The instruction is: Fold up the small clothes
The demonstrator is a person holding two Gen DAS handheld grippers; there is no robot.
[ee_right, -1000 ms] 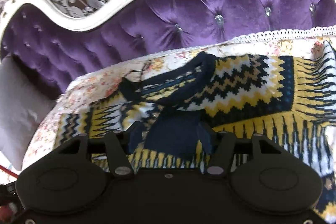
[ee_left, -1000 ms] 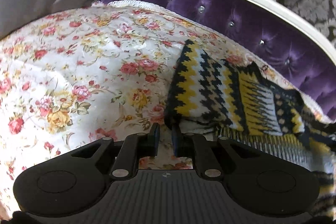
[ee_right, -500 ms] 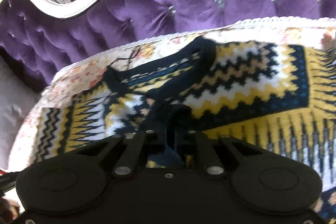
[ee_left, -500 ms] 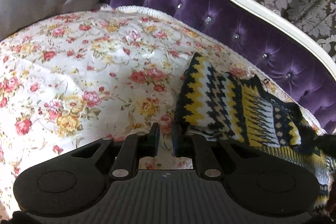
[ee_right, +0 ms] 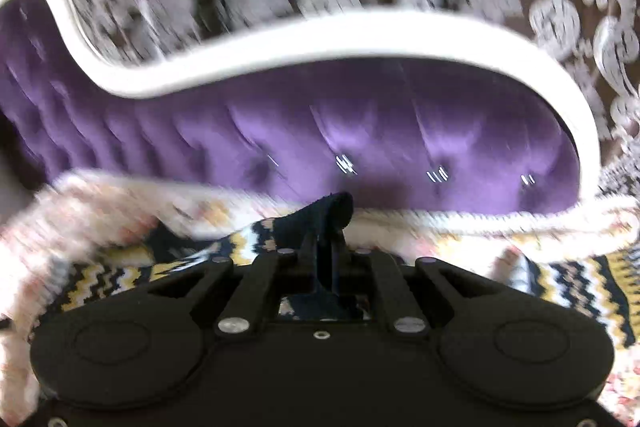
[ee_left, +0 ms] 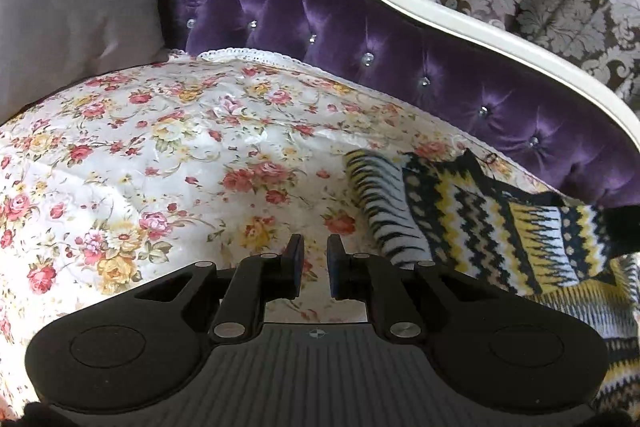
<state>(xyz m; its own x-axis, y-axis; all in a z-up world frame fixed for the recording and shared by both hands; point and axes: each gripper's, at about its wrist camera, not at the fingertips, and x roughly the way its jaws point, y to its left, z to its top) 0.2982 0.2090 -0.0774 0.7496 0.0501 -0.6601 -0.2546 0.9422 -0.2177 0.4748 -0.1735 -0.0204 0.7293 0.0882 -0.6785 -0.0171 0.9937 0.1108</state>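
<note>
Right gripper (ee_right: 323, 259): jaws clamped on the sweater's (ee_left: 496, 227) dark edge. Left gripper (ee_left: 313, 263): jaws nearly closed, empty, over floral cover (ee_left: 168, 163). No legible writing.

Knitted sweater (ee_left: 492, 223), glossy velvet backrest (ee_left: 320, 7)

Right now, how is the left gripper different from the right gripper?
The left gripper holds nothing, while the right gripper is pinched on the dark edge of the patterned sweater. The left gripper shows a narrow gap between its fingers with the floral bedspread behind it; the right gripper's gap is filled with cloth. The left gripper's view is sharp; the right gripper's is blurred. Both are black and have two fingers.
</note>
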